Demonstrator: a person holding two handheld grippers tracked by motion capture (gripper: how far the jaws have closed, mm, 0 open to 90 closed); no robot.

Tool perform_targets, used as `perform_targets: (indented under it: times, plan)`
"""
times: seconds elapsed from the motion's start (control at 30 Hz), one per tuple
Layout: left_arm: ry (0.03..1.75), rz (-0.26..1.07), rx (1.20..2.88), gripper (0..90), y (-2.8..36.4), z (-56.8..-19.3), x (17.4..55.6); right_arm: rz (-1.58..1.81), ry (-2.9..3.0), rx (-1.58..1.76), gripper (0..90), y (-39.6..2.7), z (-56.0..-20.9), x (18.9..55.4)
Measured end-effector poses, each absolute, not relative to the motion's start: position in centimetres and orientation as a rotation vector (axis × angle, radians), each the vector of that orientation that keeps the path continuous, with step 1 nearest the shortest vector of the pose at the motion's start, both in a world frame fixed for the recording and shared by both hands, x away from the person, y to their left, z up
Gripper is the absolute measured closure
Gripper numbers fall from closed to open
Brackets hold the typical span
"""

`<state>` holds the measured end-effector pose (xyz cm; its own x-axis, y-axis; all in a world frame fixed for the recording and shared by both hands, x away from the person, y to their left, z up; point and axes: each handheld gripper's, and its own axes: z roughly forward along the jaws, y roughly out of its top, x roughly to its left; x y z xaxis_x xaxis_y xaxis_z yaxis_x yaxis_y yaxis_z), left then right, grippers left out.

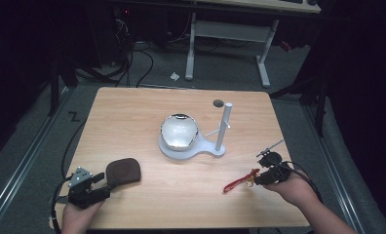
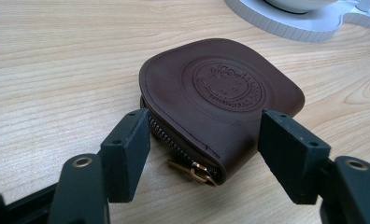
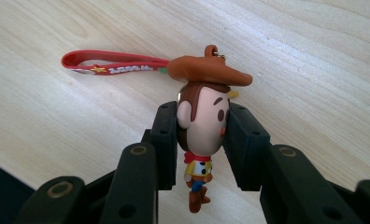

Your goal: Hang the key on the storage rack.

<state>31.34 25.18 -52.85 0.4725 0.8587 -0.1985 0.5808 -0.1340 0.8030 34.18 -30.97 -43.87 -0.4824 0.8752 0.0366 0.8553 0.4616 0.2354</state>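
Up close, the small cowboy figure keychain [image 3: 201, 135] has a wide brown hat, brown hair, a pale rounded face, a red neckerchief, a yellow shirt, blue trousers and brown boots. A metal ring sits at the hat's crown, and a flat red strap with white lettering and a yellow star [image 3: 109, 63] runs from it to the left, lying on the light wooden bench [image 3: 314, 56]. The right hand-held gripper [image 3: 202, 140] pinches the figure's head between its 2 black pads, 1 on each cheek, with the body hanging between the jaws. In the high view this right hand-held gripper [image 1: 259, 179] sits near the bench's right near corner, the red strap [image 1: 236, 184] trailing to its left.

At the left near corner, the left hand-held gripper [image 1: 103, 184] stands spread, its pads on either side of the near edge of a dark brown leather zip pouch with an embossed round emblem [image 2: 220, 98], not pressing it. The pouch lies flat, its brass zip pull [image 2: 195, 171] facing the jaws.
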Motion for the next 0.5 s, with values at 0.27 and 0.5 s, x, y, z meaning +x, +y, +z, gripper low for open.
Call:
perform_targets:
  times: [0.27,0.5]
  plan:
    - [1.215,0.387,1.828,34.5,25.2,-52.9,31.3,0.369,2.619,1.541,66.8,-30.9,-42.4,33.5]
    - [1.217,0.384,1.828,34.5,25.2,-53.0,31.4,0.354,2.633,1.528,66.9,-30.8,-40.8,33.1]
